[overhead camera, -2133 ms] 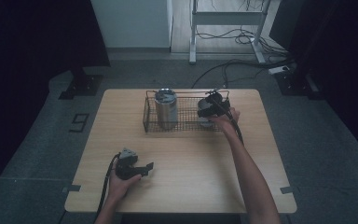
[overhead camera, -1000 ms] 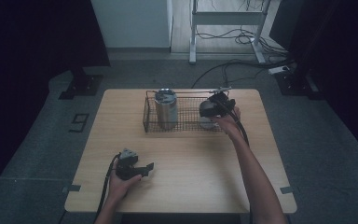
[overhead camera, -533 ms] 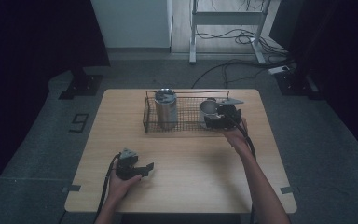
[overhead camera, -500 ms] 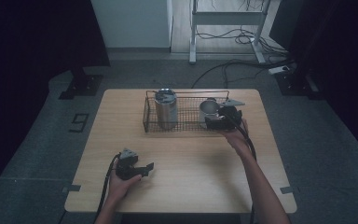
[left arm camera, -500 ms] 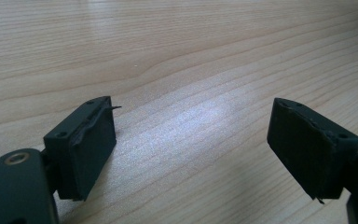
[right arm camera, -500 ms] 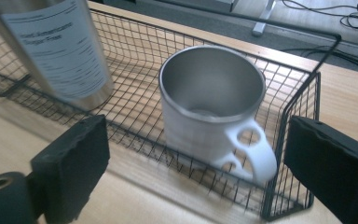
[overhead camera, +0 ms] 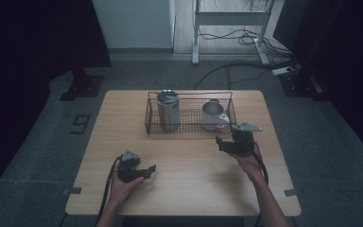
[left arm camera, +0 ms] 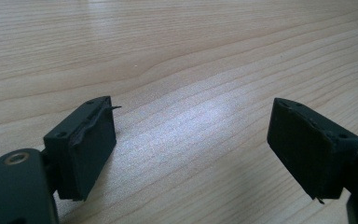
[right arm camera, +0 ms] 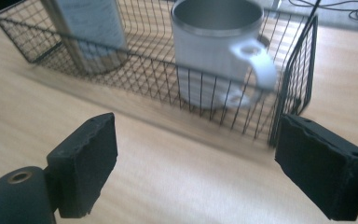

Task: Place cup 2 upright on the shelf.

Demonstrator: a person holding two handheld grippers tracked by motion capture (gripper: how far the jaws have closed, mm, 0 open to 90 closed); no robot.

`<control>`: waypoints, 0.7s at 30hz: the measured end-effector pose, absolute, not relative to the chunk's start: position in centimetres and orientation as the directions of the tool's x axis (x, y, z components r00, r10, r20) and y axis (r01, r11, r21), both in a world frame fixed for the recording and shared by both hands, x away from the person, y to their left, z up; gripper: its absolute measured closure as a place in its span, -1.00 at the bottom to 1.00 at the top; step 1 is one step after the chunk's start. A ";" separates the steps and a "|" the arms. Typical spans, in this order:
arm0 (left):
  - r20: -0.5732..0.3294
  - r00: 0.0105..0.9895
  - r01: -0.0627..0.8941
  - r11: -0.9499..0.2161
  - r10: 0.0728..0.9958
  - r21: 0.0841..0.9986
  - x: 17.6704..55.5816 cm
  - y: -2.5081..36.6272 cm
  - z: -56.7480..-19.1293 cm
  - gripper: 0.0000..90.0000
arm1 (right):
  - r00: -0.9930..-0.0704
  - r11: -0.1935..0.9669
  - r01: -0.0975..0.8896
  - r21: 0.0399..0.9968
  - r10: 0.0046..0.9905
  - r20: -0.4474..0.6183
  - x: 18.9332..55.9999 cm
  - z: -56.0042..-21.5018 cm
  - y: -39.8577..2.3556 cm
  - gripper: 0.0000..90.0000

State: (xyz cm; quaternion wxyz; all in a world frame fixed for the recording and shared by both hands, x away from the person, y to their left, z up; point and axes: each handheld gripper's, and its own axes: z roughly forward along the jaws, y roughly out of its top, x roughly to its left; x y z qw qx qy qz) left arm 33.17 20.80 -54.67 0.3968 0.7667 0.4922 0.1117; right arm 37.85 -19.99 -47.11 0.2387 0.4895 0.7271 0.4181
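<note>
the right gripper hangs over the table just in front of the wire basket, its jaws spread wide with nothing between them. in the right gripper view the metal mug stands upright inside the basket's near right corner, its white handle toward the mesh, blurred. the tall steel tumbler stands at the basket's other end, its top cut off in that view. the left gripper rests low near the table's front edge, jaws apart and empty, apparently touching the wood.
</note>
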 end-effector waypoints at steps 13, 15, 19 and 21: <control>-0.218 0.491 0.666 -0.202 0.844 0.718 33.2 20.8 -54.7 -0.66 | -0.413 0.205 0.542 0.815 0.910 0.045 34.9 -50.1 -20.7 -0.71; -0.218 0.491 0.666 -0.201 0.843 0.719 33.2 20.8 -54.7 -0.66 | -0.413 0.200 0.543 0.816 0.909 0.053 34.8 -50.4 -20.7 -0.71; -0.219 0.491 0.666 -0.201 0.843 0.718 33.2 20.8 -54.7 -0.66 | -0.411 0.207 0.555 0.806 0.911 0.049 34.6 -51.0 -20.8 -0.71; -0.219 0.491 0.666 -0.201 0.843 0.718 33.2 20.8 -54.7 -0.66 | -0.409 0.208 0.557 0.804 0.911 0.048 34.6 -51.1 -20.9 -0.71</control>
